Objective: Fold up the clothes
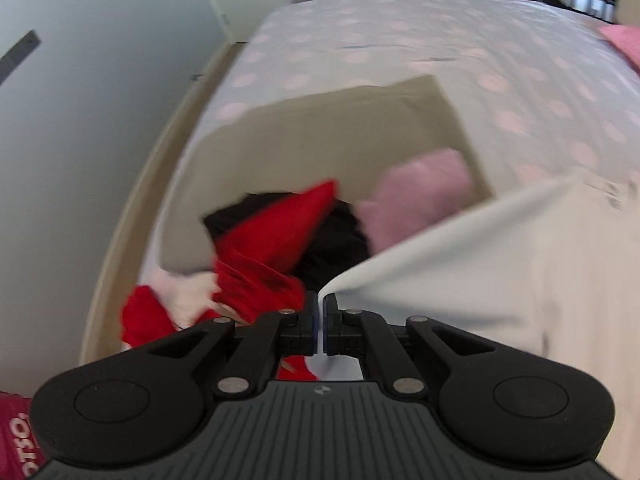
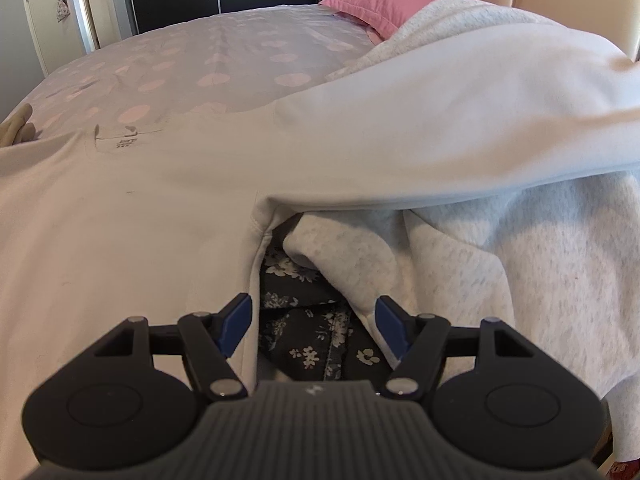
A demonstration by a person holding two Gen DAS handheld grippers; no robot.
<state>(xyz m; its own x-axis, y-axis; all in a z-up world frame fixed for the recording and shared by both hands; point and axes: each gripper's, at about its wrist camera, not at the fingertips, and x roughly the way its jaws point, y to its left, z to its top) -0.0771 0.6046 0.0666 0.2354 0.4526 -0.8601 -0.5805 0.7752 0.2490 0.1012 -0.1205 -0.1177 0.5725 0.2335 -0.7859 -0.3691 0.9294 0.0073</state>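
Observation:
My left gripper (image 1: 321, 300) is shut on the edge of a white sweatshirt (image 1: 480, 264), which stretches away to the right over the bed. In the right wrist view the same white sweatshirt (image 2: 160, 208) lies spread on the bed, one sleeve (image 2: 460, 132) folded across it. My right gripper (image 2: 314, 320) is open, its blue pads either side of a gap at the sweatshirt's edge. A dark floral garment (image 2: 308, 332) lies under that gap. A light grey fleece garment (image 2: 500, 264) lies to the right.
A beige fabric bin (image 1: 320, 136) sits on the bed holding red (image 1: 272, 240), black (image 1: 340, 236) and pink (image 1: 420, 196) clothes. The bed has a polka-dot cover (image 2: 208, 64) and a pink pillow (image 2: 384, 4). A wall (image 1: 80, 120) stands left of the bed.

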